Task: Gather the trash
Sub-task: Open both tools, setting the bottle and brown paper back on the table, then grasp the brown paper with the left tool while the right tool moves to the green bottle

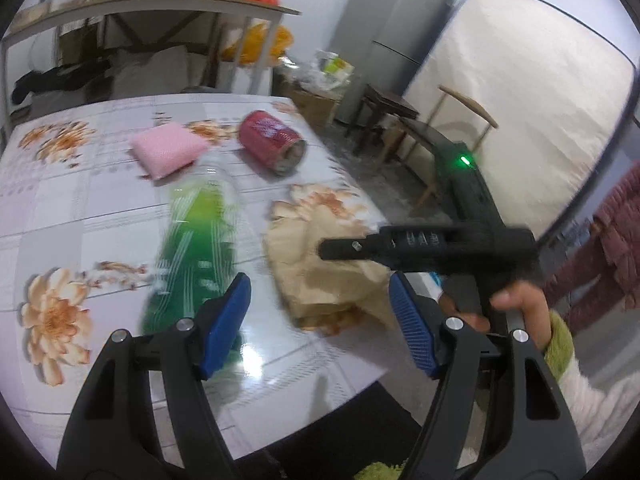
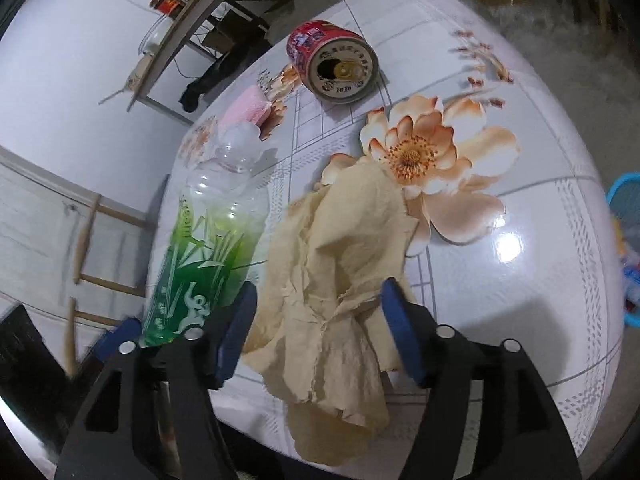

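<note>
1. The left tool [image 1: 320, 320] has its blue pads spread wide with nothing gripped; they hang above the near edge of the floral surface [image 1: 80, 208].
2. The right tool [image 2: 316, 334] is also spread wide. Crumpled tan paper [image 2: 340, 264] lies between its pads, but the pads do not press on it. In the left wrist view this tool shows side-on over the paper, held by a hand [image 1: 520, 304] in a green-cuffed sleeve.
3. Just left of the paper lies a clear plastic bottle [image 2: 208, 248] with a green label, on its side, its neck pointing away.
4. Farther back rests a red can [image 2: 332, 60], on its side with its opened end facing the right wrist camera.
5. Left of the can sits a pink sponge [image 1: 168, 150], near the bottle's neck.
6. Off the surface's right edge, a blue basket [image 2: 626, 216] holds some items.
7. Beyond stand a shelf with jars [image 1: 152, 4], a chair [image 1: 440, 128] and a fridge [image 1: 396, 28].
</note>
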### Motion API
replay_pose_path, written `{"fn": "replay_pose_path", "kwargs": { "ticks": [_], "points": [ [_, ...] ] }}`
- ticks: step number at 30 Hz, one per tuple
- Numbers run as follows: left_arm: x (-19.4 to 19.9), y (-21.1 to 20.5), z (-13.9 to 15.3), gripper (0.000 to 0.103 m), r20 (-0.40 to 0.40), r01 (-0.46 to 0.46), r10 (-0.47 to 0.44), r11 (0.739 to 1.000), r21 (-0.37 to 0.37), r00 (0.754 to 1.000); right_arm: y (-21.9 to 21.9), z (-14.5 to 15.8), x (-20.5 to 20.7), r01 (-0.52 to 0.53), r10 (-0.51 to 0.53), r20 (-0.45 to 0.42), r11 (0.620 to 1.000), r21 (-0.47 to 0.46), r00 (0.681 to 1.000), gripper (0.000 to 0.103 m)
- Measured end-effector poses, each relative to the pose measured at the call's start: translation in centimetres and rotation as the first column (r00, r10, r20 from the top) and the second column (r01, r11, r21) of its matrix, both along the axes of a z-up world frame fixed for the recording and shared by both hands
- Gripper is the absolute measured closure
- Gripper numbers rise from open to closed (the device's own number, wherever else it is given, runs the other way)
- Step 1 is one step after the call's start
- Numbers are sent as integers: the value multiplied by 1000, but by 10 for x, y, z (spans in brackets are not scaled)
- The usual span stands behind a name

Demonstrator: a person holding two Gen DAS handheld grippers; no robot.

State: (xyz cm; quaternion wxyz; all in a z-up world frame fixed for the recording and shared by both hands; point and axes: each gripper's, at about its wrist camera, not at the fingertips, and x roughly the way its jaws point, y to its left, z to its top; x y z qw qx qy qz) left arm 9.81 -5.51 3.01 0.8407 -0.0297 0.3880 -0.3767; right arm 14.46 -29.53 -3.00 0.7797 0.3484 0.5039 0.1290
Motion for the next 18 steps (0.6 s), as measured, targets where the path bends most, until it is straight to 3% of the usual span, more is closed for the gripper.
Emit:
{"fn": "replay_pose_path", "kwargs": {
  "ticks": [7,11,18],
  "points": [
    [-5,-54,-14,38,70,56,-66,990,129,995,-24,-20,7,-6,14,-32,972,234,999,34],
    [4,-84,-30,41,89,53,-74,975,218,993,-26,-23,13,-24,37,-41,960,278,998,34],
    [22,-114,-59,48,55,31,-54,938,345,997,-37,-27,13,-34,45,-21,925,379,999,34]
  ]
}}
